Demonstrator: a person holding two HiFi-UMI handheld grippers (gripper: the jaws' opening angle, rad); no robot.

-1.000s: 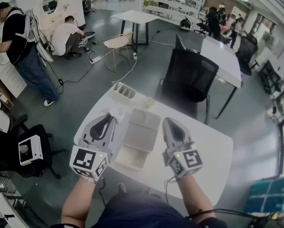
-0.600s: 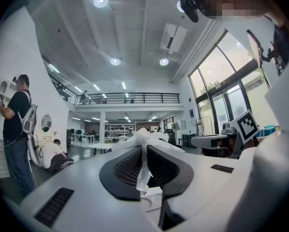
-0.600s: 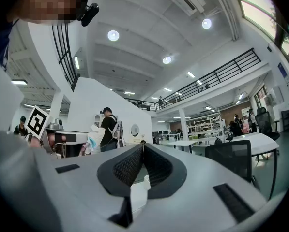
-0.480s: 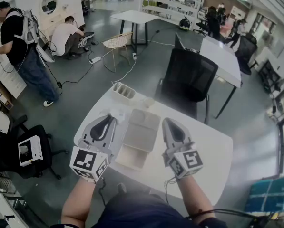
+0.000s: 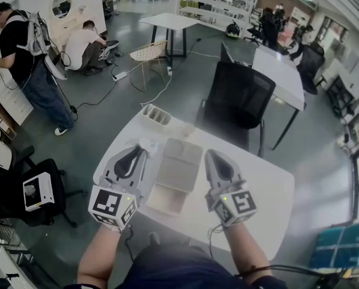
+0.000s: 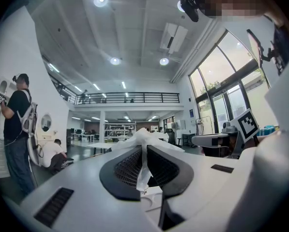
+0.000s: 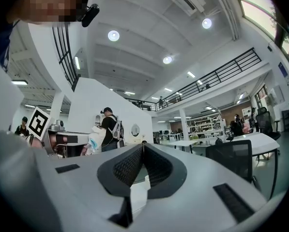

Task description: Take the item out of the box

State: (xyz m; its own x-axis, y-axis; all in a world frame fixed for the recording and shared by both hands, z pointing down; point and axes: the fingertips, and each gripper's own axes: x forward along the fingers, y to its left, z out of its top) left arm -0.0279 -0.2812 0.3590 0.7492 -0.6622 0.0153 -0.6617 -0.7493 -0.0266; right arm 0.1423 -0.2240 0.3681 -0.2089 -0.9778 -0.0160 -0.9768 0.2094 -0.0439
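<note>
An open beige cardboard box point(image 5: 178, 173) lies on the white table point(image 5: 260, 191) between my two grippers. My left gripper point(image 5: 143, 150) sits to the box's left, shut on a crumpled white plastic-wrapped item point(image 5: 148, 142). In the left gripper view the white wrap point(image 6: 145, 140) is pinched between the black pads point(image 6: 127, 168) of the left gripper point(image 6: 144, 148) and sticks out past the tips. On the box's right, my right gripper point(image 5: 208, 153) is shut with nothing in it; in the right gripper view, the right gripper point(image 7: 143, 147) has its jaws meeting at the tips.
A white slotted tray point(image 5: 157, 115) and a small pale cup point(image 5: 188, 129) stand at the table's far edge. A black office chair point(image 5: 239, 101) is behind the table. Another black chair with a white device point(image 5: 38, 190) stands at the left. People point(image 5: 29, 59) work further off.
</note>
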